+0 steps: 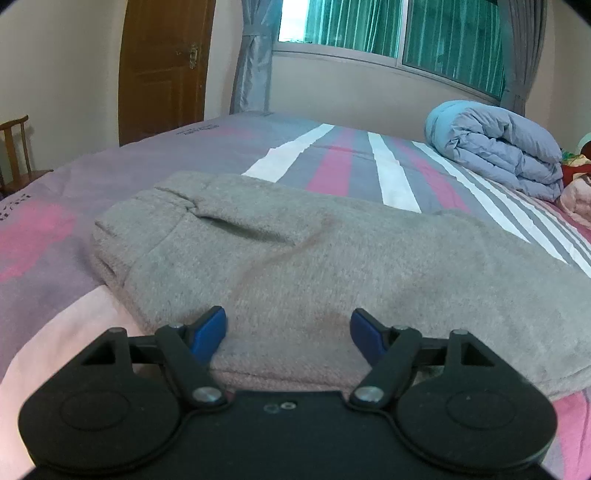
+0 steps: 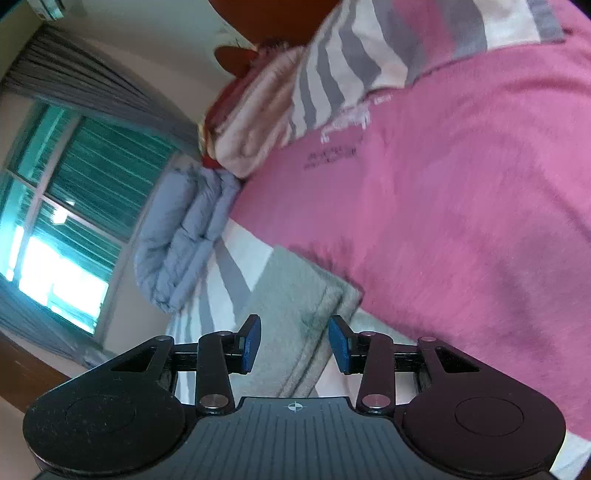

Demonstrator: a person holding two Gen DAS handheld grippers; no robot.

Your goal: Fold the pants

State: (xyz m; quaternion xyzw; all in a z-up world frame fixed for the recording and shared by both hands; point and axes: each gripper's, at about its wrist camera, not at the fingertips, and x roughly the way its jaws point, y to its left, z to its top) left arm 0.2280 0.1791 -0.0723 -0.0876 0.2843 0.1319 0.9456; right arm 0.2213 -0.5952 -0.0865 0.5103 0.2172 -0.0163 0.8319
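Grey fleece pants (image 1: pixel 295 258) lie folded on the bed, waistband and pocket at the left. My left gripper (image 1: pixel 288 332) is open, its blue pads either side of the near folded edge, holding nothing. In the right wrist view, rolled sideways, the pants' end (image 2: pixel 295 314) with its stitched hem lies between the blue pads of my right gripper (image 2: pixel 294 343), which is open and just above the cloth.
The bed has a pink, grey and white striped cover (image 1: pixel 351 162). A rolled blue-grey quilt (image 1: pixel 502 147) sits at the far right, with pillows (image 2: pixel 258 122) beside it. A wooden door (image 1: pixel 166 66), a chair (image 1: pixel 18 158) and a curtained window (image 1: pixel 406 29) lie beyond.
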